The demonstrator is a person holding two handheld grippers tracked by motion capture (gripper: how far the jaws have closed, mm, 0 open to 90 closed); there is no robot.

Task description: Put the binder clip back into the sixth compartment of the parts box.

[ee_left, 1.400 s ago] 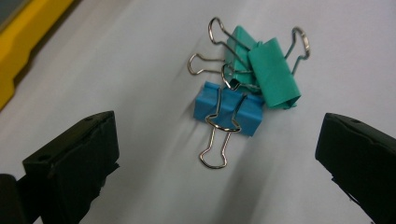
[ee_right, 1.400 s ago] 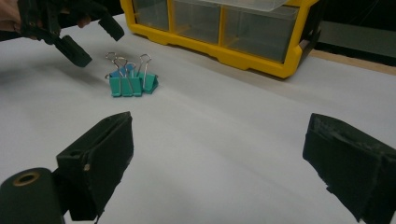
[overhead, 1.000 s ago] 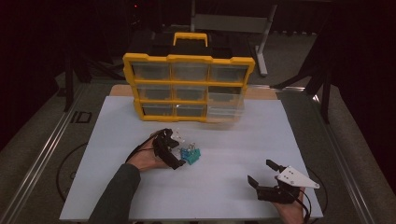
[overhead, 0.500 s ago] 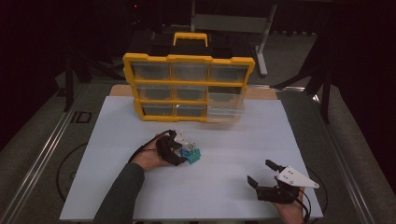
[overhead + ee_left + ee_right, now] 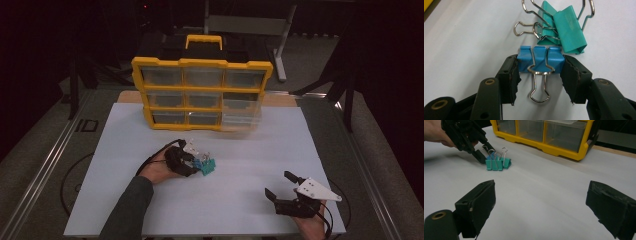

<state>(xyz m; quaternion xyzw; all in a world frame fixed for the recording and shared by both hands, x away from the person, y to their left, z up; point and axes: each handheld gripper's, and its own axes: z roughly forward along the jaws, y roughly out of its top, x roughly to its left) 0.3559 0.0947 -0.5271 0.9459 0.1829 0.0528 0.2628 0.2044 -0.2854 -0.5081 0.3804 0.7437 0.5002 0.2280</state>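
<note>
Our left hand-held gripper (image 5: 539, 75) has just been closing, and its two black pads (image 5: 512, 75) now press on either end of a blue binder clip (image 5: 540, 60) that lies on the white tabletop (image 5: 240, 200), its wire handle pointing back toward us between the jaws. Just beyond the blue clip we see two teal binder clips (image 5: 564, 27) lying against each other, their wire loops splayed out. In the high view this little cluster sits left of the tabletop's middle, with our left hand (image 5: 160, 167) behind it. Our right hand-held gripper (image 5: 280, 185) rests near the right front corner, well apart from the clips, jaws spread wide with nothing between them. At the far edge stands a yellow organiser (image 5: 202, 92) with clear drawers.
</note>
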